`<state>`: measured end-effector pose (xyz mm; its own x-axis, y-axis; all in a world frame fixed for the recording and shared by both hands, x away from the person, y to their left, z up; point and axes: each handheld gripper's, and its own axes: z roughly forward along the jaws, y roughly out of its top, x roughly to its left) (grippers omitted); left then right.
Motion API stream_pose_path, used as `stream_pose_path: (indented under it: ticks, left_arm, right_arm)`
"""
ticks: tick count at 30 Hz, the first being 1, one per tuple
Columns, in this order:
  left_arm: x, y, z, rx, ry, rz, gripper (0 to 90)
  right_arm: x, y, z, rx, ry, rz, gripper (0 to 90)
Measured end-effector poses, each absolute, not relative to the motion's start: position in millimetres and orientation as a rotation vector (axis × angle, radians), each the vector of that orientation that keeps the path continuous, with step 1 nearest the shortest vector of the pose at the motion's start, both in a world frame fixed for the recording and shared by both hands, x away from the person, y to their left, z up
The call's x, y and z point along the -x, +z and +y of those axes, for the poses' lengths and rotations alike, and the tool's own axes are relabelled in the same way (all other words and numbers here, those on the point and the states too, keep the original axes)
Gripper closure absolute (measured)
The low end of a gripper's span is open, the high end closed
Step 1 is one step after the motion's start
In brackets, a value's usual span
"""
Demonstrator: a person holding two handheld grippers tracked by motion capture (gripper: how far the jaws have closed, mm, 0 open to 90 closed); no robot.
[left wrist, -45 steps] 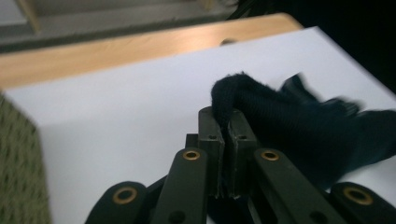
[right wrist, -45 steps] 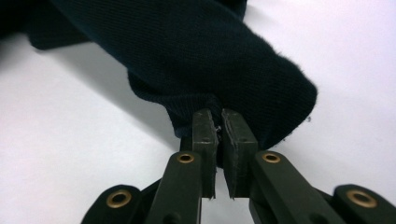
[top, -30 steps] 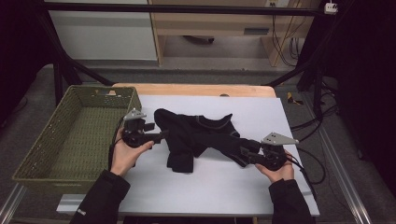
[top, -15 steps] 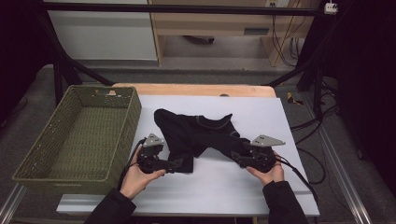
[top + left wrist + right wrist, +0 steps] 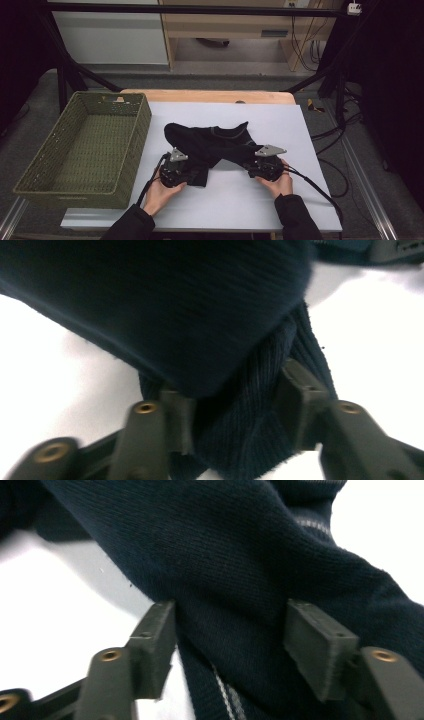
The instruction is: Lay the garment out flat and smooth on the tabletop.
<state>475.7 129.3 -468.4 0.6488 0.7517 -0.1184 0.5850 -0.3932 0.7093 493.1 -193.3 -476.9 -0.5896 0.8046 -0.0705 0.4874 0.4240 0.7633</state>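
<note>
The dark sweater (image 5: 212, 145) lies on the desk (image 5: 310, 200), bunched between the two grippers. The left hand-held gripper (image 5: 195, 175) has just been closing, and cloth fills its jaws, probably pinched. The right hand-held gripper (image 5: 250, 167) stands apart around cloth. Next, both must squeeze tight, then lift.

basket (image 5: 85, 150): green wicker, left on table | sheet (image 5: 280, 125): white, covers wooden table (image 5: 210, 96)

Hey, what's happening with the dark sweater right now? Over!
Left gripper just closing around the sweater edge. Right gripper jaws astride the other end. Basket alongside, nothing blocking.
</note>
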Motion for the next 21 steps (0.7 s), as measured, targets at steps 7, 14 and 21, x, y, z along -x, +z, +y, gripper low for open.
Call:
stream_pose_path:
  ticks: [7, 14, 21]
  left_arm:
    - [-475, -465, 131, -2.156, 0.266, 1.031, 77.5]
    - [-462, -433, 144, -2.071, 0.237, 0.986, 80.6]
    - [-448, -390, 172, -1.905, 0.222, 0.954, 82.1]
  right_arm:
    - [-492, -476, -195, -1.120, 0.964, 2.307, 67.8]
    - [-485, -455, -208, -1.135, 1.051, 2.306, 80.9]
    - [-471, -430, -223, -1.107, 1.120, 2.264, 82.2]
